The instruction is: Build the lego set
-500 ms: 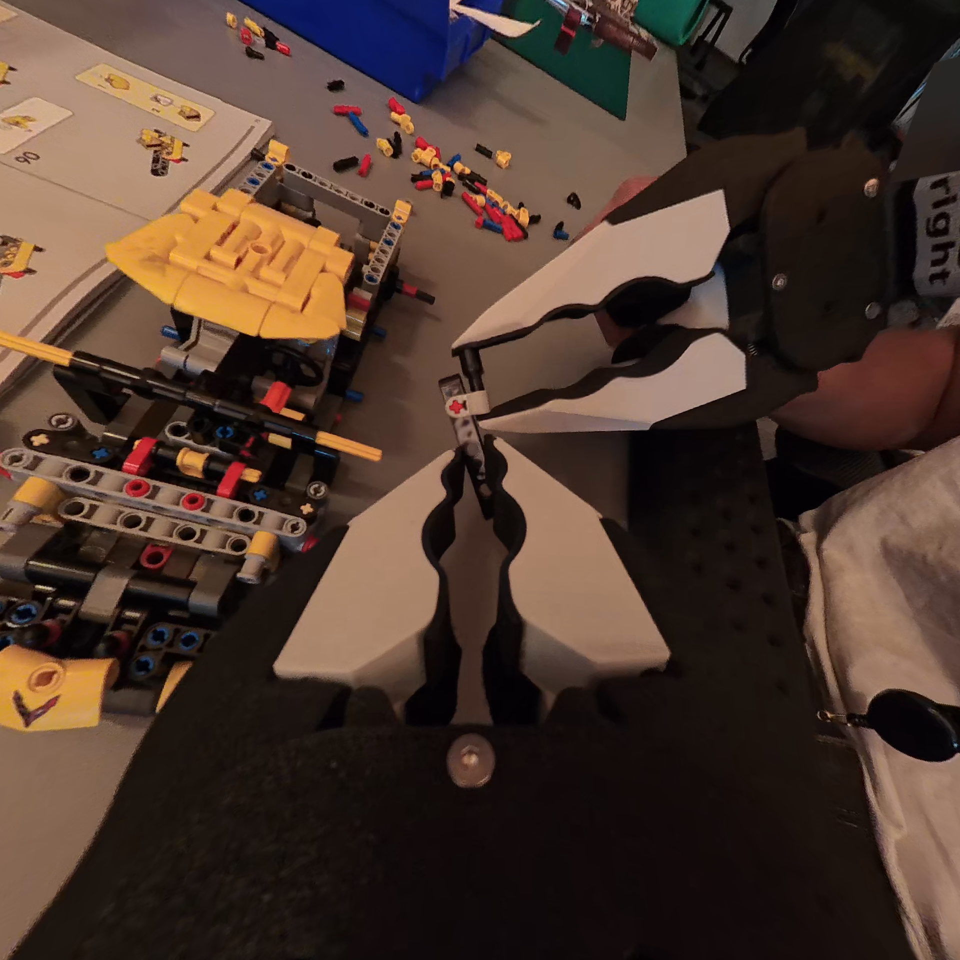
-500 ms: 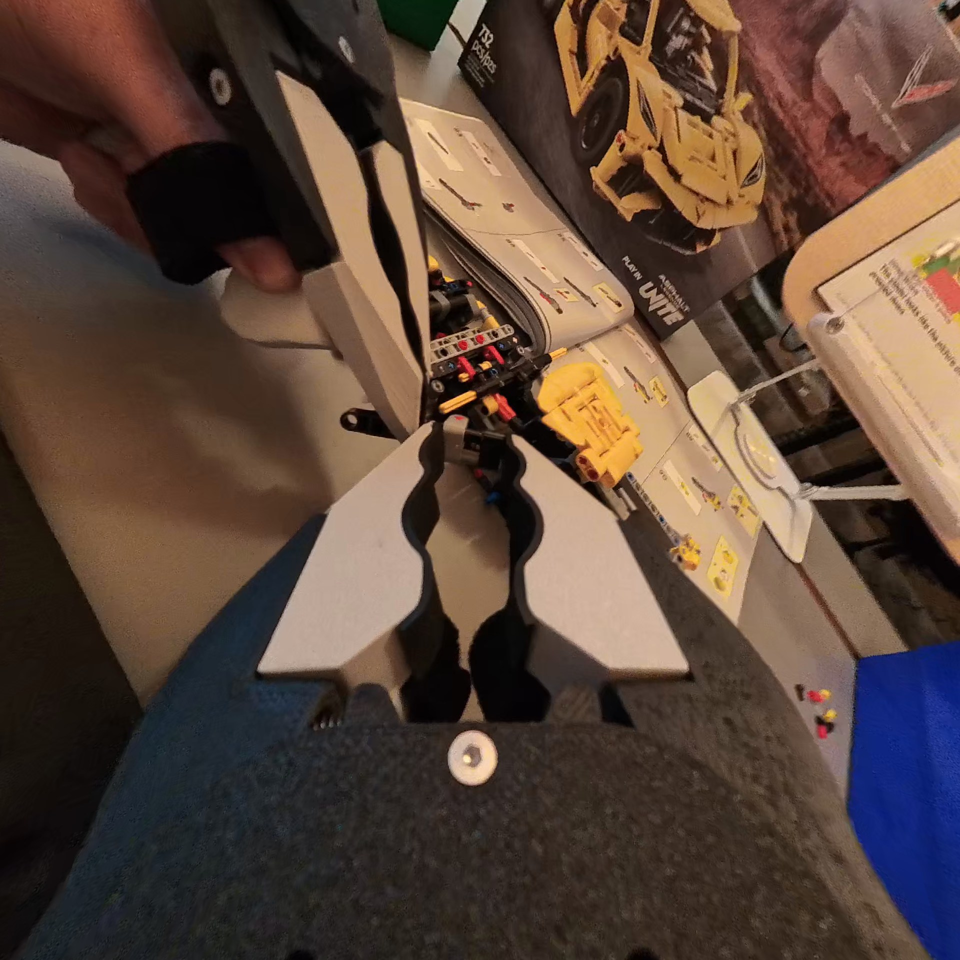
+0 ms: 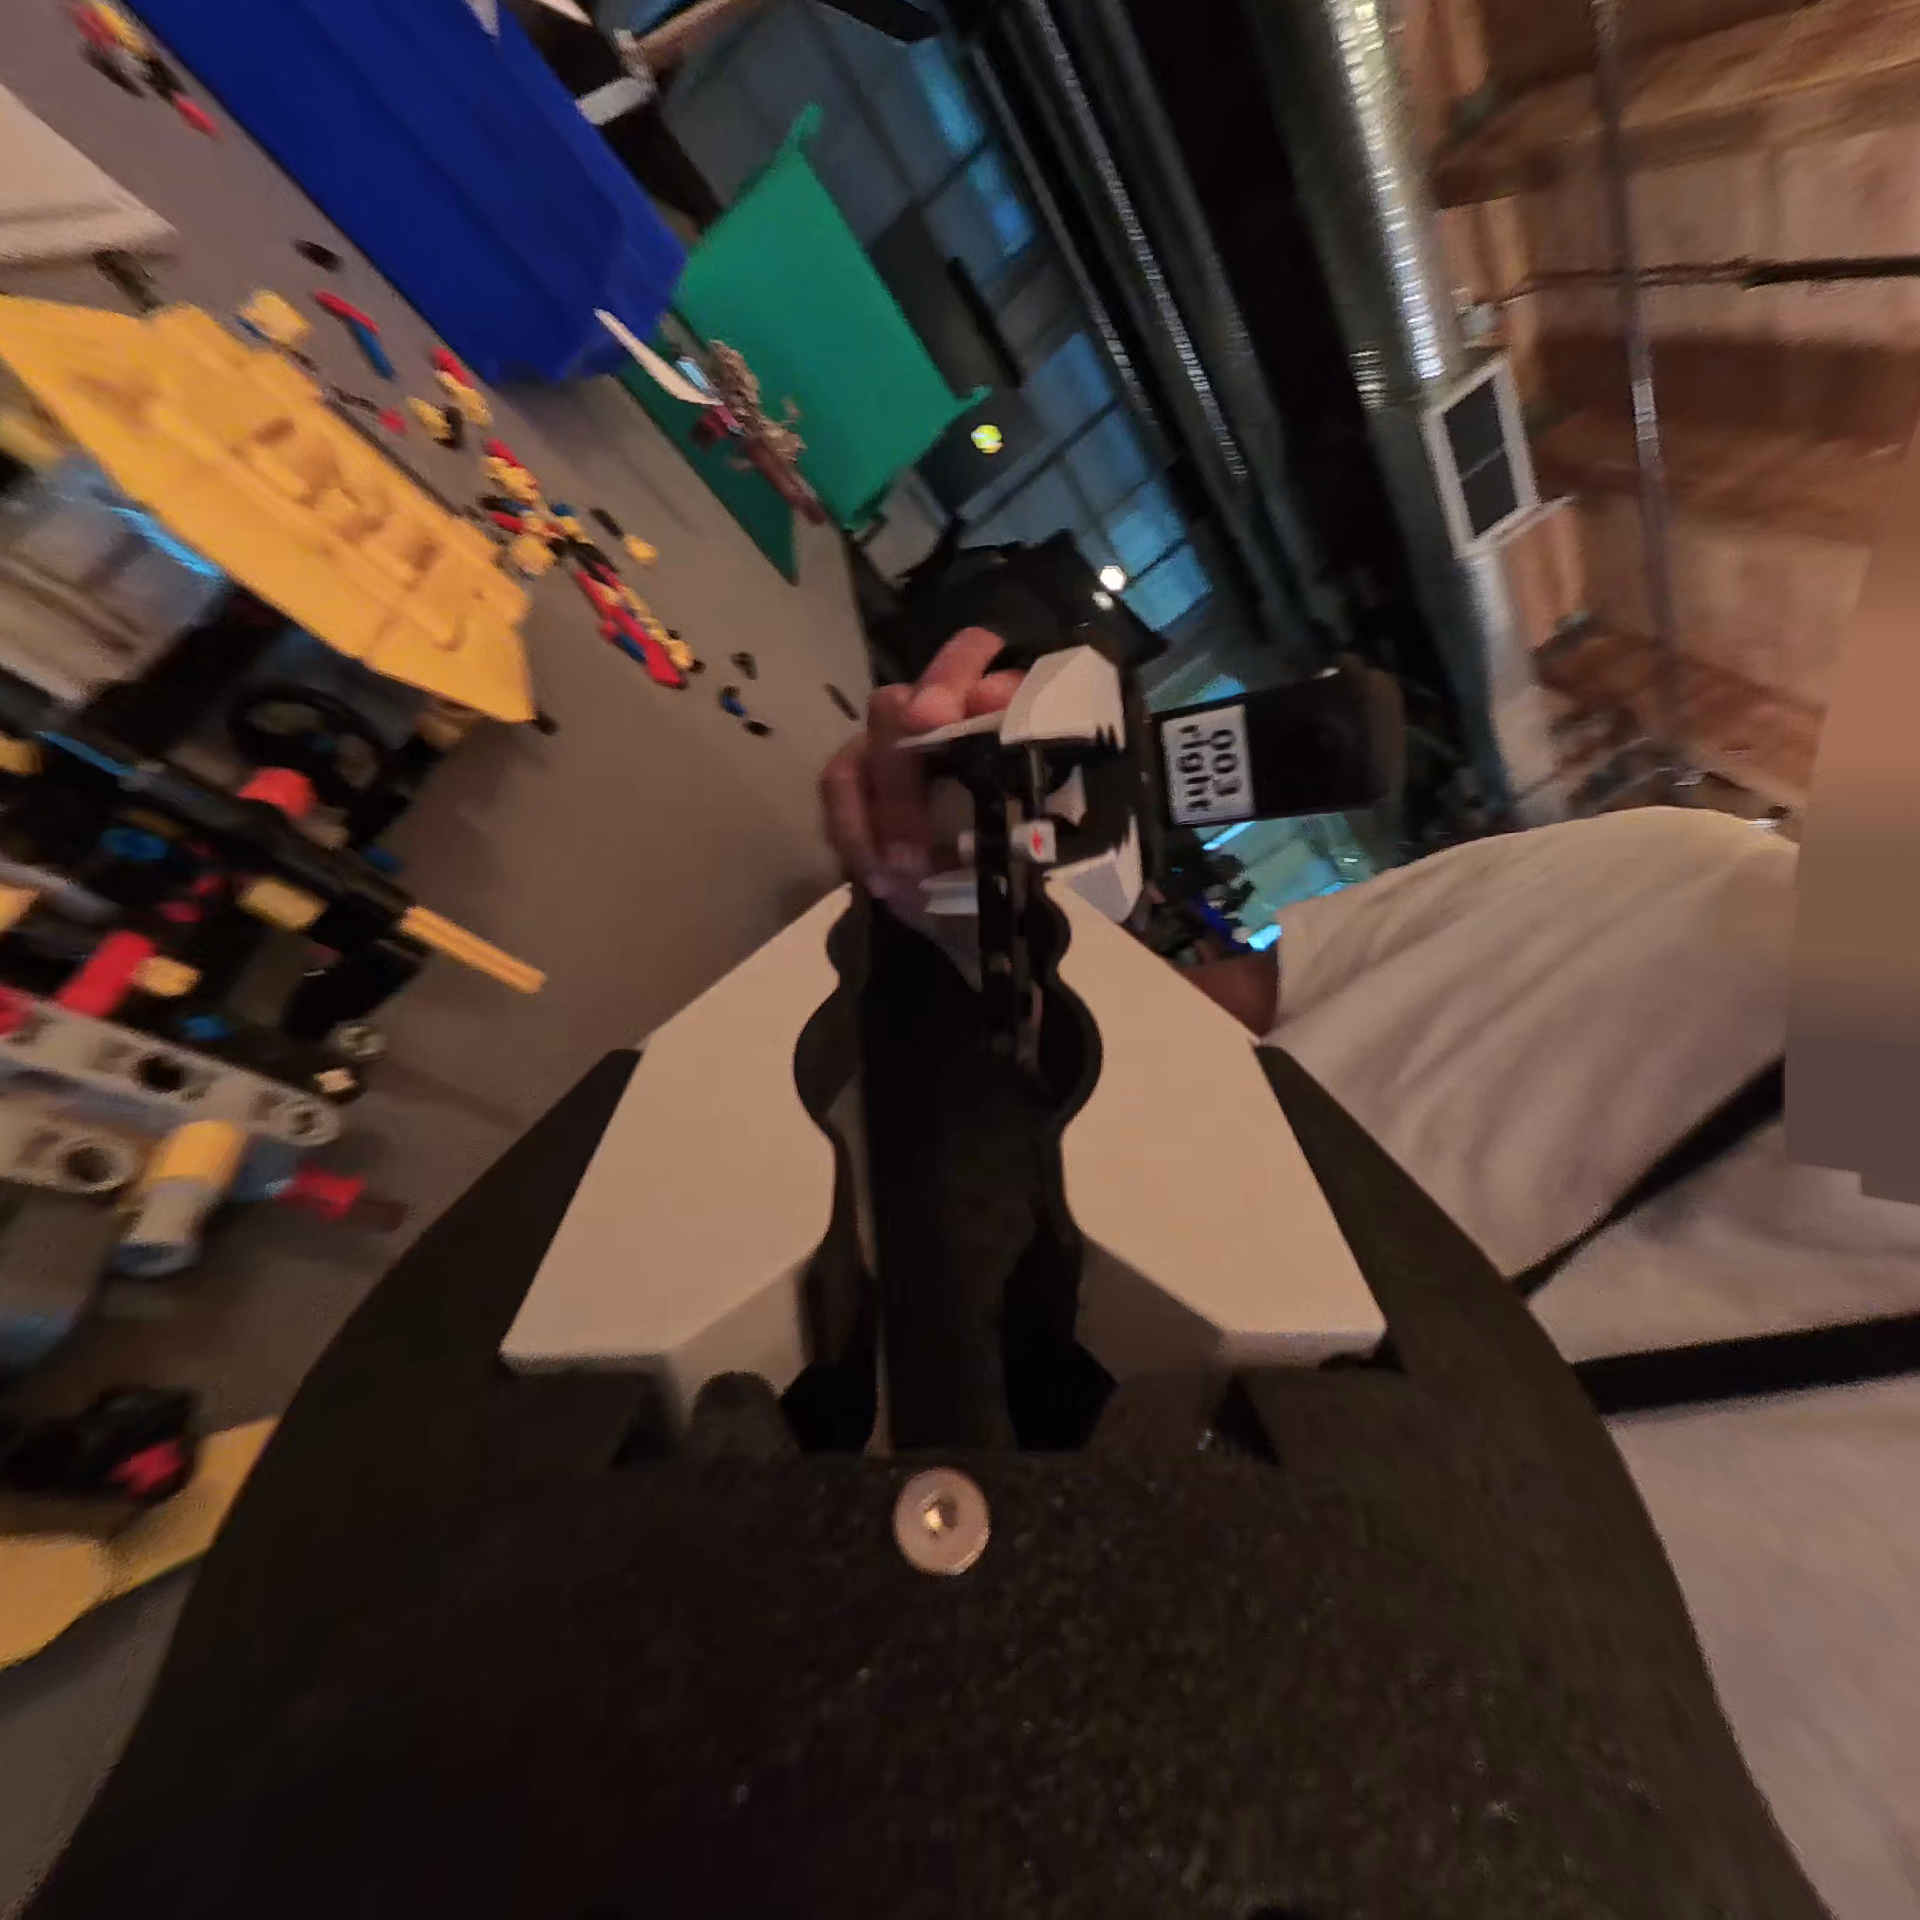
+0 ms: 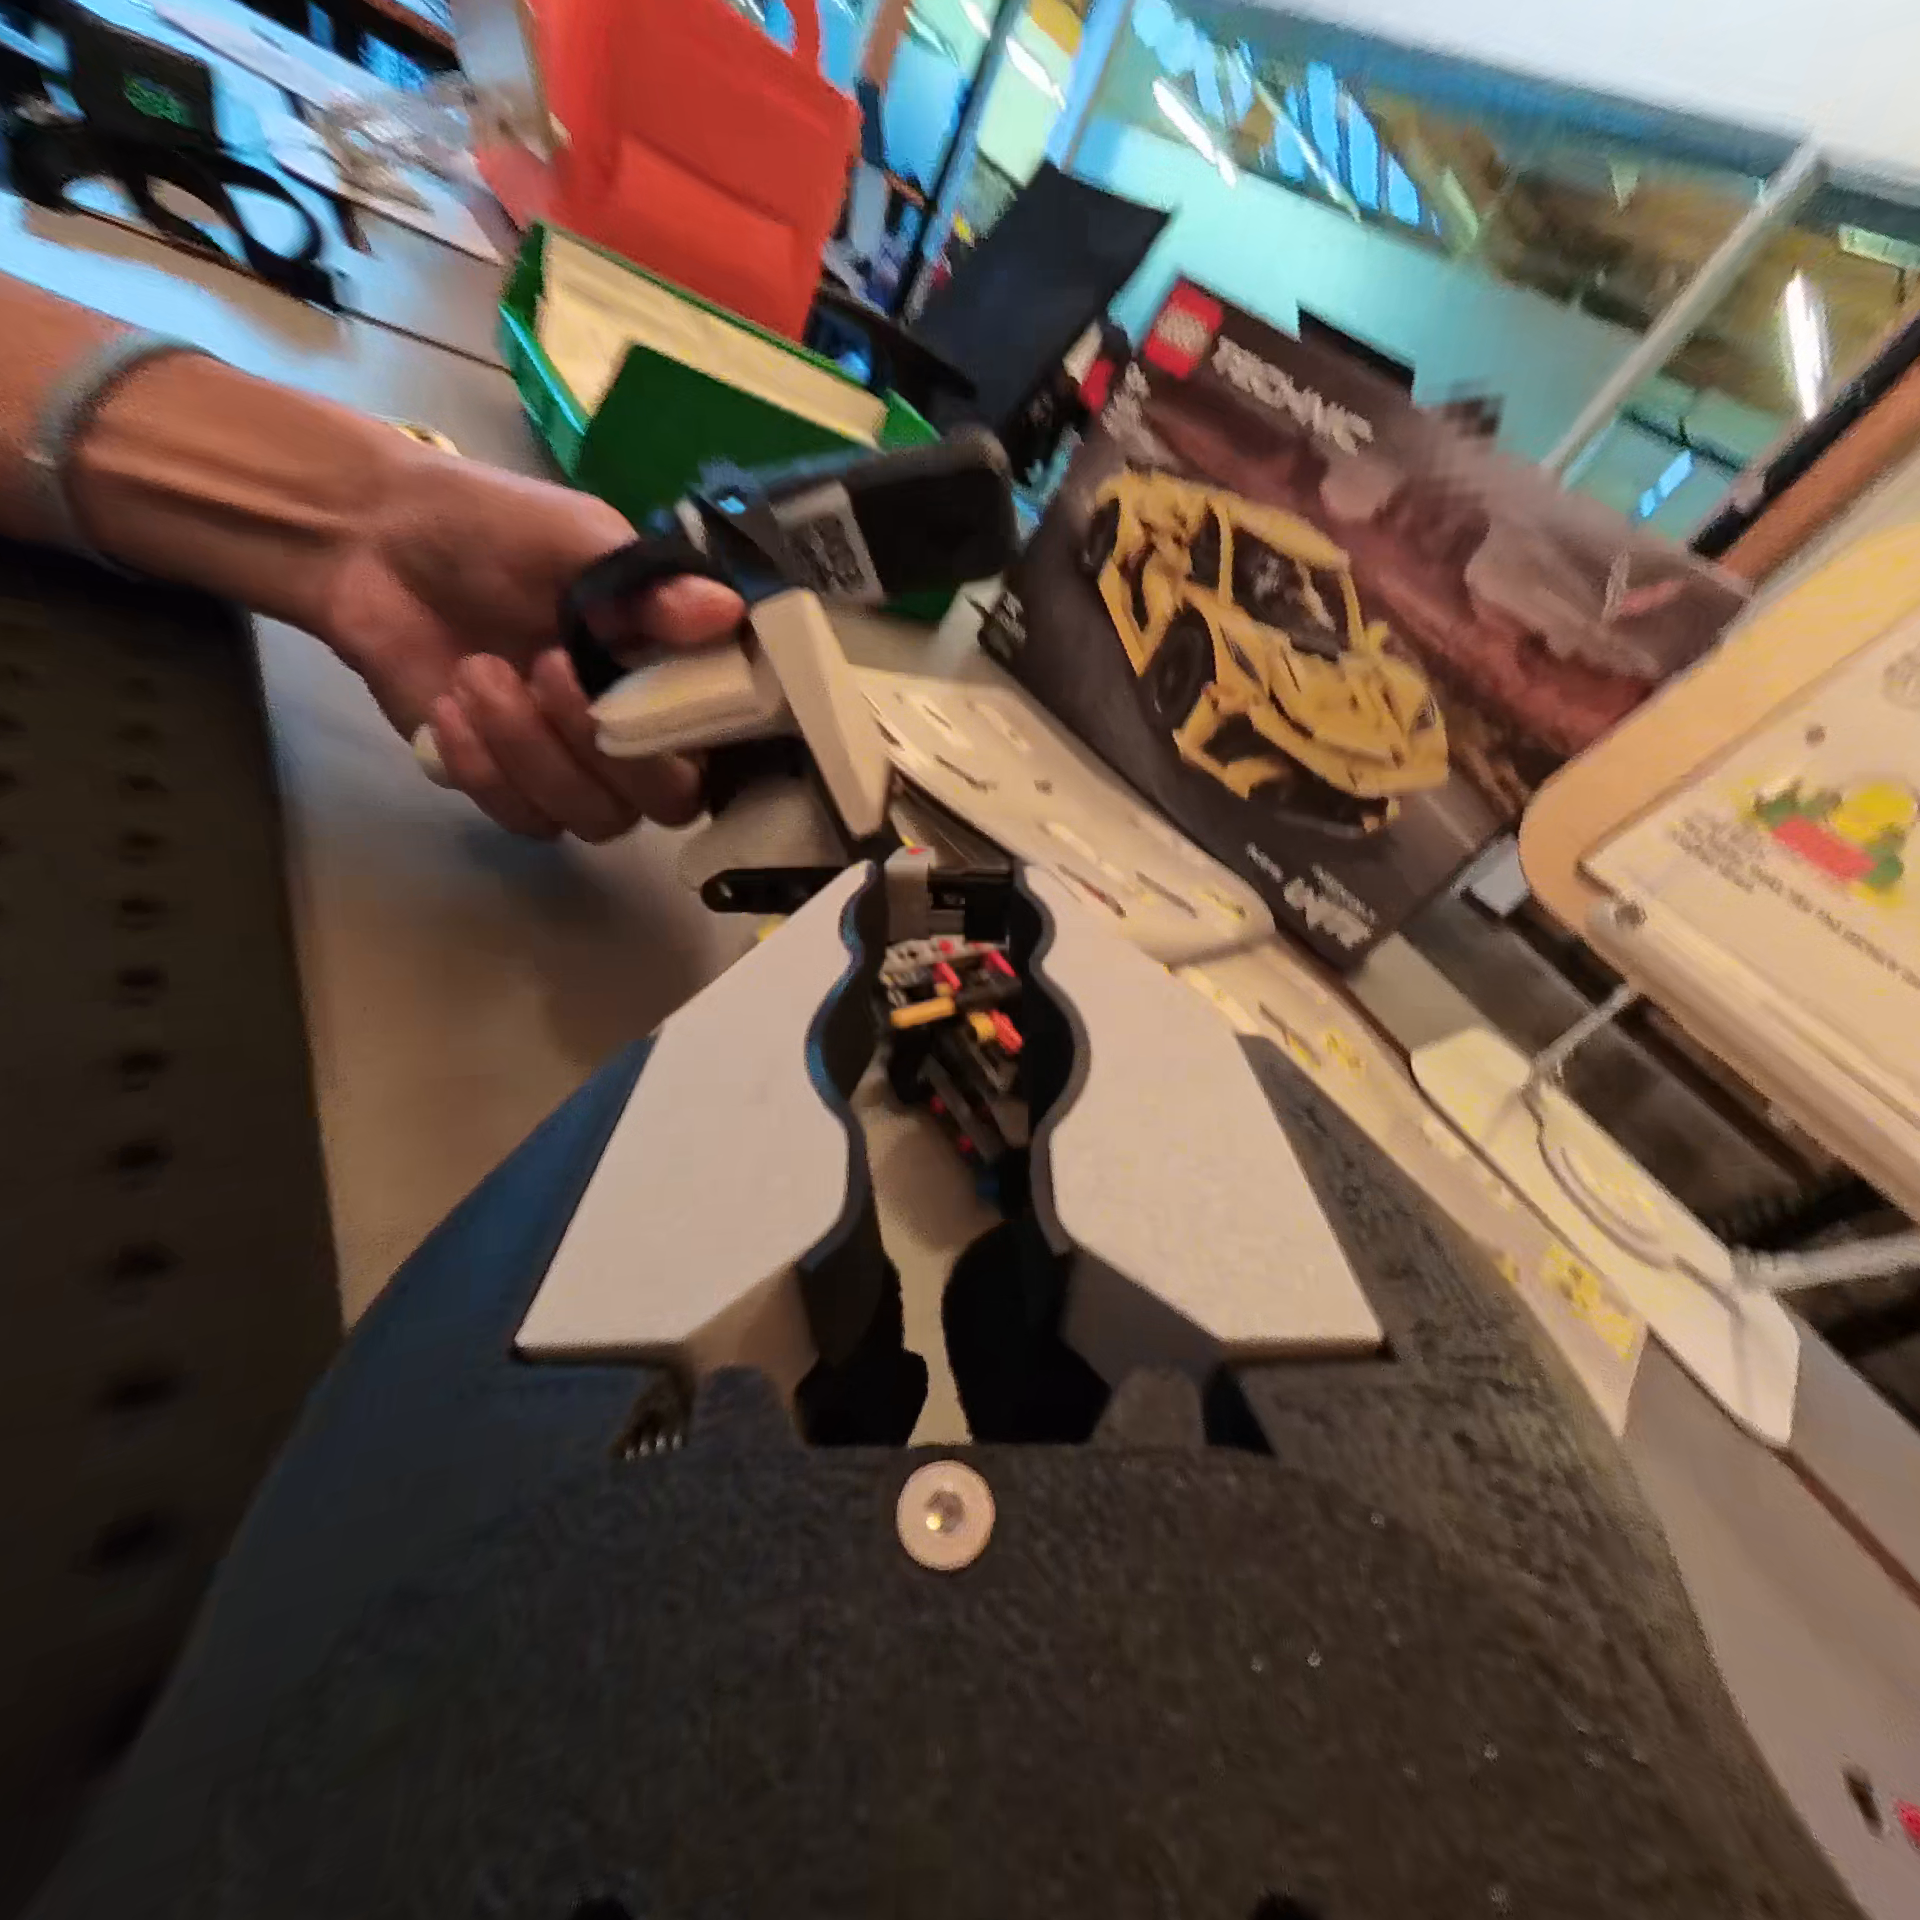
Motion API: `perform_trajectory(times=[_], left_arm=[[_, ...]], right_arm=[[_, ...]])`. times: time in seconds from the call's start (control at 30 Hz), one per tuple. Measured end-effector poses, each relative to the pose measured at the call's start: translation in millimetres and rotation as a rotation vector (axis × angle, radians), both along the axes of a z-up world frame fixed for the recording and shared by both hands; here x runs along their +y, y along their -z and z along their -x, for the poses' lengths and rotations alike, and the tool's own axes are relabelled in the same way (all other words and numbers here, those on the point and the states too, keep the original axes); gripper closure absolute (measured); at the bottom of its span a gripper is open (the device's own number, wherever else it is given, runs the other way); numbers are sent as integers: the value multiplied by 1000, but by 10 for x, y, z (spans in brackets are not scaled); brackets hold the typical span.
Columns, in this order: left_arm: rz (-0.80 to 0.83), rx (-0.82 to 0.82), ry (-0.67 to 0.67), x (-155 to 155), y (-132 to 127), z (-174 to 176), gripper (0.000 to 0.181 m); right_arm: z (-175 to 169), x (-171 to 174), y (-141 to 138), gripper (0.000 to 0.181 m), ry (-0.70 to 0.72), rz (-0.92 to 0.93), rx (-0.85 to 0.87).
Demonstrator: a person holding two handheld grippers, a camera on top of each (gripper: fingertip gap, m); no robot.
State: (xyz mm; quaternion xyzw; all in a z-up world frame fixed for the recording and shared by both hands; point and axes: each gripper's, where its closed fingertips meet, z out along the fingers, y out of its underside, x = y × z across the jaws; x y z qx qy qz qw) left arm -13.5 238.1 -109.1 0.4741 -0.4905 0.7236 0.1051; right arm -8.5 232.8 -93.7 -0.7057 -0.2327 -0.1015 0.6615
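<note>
Both grippers lifted off the grey surface (image 3: pixel 644 831) since before. Left gripper (image 3: pixel 961 940) and right gripper (image 4: pixel 940 894) jaws each clamp the thin black studded beam (image 3: pixel 1000 914). Heavy blur; yellow-and-black car build (image 3: pixel 239 644) cut off left.

Black print on a small white sticker (image 3: pixel 1202 762), stuck to the dark body behind the right tongs (image 3: pixel 1003 821). A blurred square code tag (image 4: pixel 831 542) behind the left tongs (image 4: pixel 871 826). Red-and-yellow logo, pale brand lettering and small white print on the dark cardboard box with a yellow car picture (image 4: pixel 1299 644), standing on the surface (image 4: pixel 416 987). Fine print, too blurred to read, on the white card in a wooden frame (image 4: pixel 1787 862) and the open white instruction booklet (image 4: pixel 1039 821).
</note>
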Motion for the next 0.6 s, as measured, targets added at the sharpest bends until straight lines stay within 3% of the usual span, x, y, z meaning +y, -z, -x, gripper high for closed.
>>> perform_trajectory(times=[0.17,0.23,0.37,0.47,0.57,0.6], left_arm=[[201,-36,154,-160,-221,142,152],[187,-40,161,-176,-199,153,165],[119,-51,144,-179,-166,155,166],[-23,-106,91,-165,-131,140,165],[-231,-287,35,-212,-217,188,165],[-274,-342,9,-221,-265,193,165]], right_arm=[[165,-19,-52,159,-64,-50,-46],[205,-37,-65,159,-83,-59,-46],[207,-41,-38,159,-90,-49,-32],[200,-51,-26,157,-109,14,157],[152,-88,-118,142,-215,76,500],[161,-108,-128,145,-274,112,610]])
